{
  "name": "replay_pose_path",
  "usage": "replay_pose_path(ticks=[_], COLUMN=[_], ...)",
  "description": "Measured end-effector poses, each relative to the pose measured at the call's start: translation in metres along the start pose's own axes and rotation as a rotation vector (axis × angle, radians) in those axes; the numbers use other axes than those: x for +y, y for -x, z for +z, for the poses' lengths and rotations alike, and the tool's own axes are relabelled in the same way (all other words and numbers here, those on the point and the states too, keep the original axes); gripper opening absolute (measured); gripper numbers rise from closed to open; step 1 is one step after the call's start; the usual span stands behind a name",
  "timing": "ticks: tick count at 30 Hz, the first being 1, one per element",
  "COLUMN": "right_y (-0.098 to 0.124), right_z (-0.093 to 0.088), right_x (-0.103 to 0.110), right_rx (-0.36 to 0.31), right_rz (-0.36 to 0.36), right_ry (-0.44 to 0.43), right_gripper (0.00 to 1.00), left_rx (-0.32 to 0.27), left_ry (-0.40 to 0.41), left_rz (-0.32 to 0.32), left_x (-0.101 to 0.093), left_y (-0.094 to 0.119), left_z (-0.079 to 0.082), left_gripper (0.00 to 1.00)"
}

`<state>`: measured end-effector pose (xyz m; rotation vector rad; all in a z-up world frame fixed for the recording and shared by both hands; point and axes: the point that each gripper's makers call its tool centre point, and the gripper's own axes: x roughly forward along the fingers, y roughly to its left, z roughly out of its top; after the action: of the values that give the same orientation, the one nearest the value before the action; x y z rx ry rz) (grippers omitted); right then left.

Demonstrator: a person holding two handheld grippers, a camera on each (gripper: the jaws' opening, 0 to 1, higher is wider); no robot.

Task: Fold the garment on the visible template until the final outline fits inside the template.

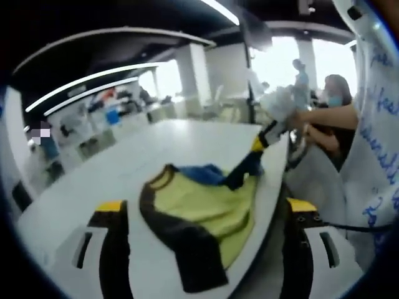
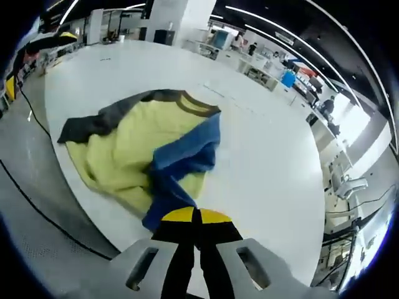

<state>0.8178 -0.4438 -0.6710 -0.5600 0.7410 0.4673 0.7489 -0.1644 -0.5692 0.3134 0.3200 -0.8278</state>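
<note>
The right claw (image 2: 196,215) is pressing its yellow-tipped jaws together on the blue sleeve (image 2: 181,171) of the garment (image 2: 134,146), pinching the sleeve's end where it is trailing toward the near edge of the tabletop (image 2: 268,156). From that pinch the blue sleeve is running away from the claw, up across the yellow body of the garment toward its dark brown collar. The garment is lying crumpled on the white tabletop close to its edge, with a dark brown sleeve (image 2: 93,124) stretching off to the far side of the yellow body from the right claw. A thin black cable (image 2: 37,205) is running along the grey floor beside the tabletop's edge.

The left claw (image 1: 206,215) is holding its jaws spread wide apart, gripping nothing, with the garment (image 1: 206,208) lying between and just beyond them on the tabletop (image 1: 156,146). In the left gripper view the dark brown sleeve (image 1: 187,249) is reaching toward the left claw, and the right claw (image 1: 257,144) is coming in beyond the garment, pinching the blue sleeve (image 1: 209,174). Behind it a person's hand (image 1: 302,118) is gripping that tool. Well beyond the garment, desks and people are filling an office room.
</note>
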Motion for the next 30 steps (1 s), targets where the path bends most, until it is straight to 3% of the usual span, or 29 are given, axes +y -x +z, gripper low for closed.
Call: replay_pose_path(ticks=[4, 14, 30], right_y=[-0.006, -0.023, -0.054], right_z=[-0.013, -0.048, -0.087], right_x=[-0.021, -0.068, -0.155], right_rx=[-0.01, 0.049, 0.131], right_rz=[0.01, -0.044, -0.084], right_ry=[-0.125, -0.124, -0.069], right_gripper=[0.01, 0.01, 0.01], left_rx=[0.002, 0.017, 0.024], left_ry=[0.003, -0.008, -0.055], left_rz=[0.01, 0.061, 0.121], left_x=[0.001, 0.003, 0.005], left_y=[-0.002, -0.01, -0.026], left_z=[0.0, 0.006, 0.04], left_gripper=[0.99, 0.99, 0.99])
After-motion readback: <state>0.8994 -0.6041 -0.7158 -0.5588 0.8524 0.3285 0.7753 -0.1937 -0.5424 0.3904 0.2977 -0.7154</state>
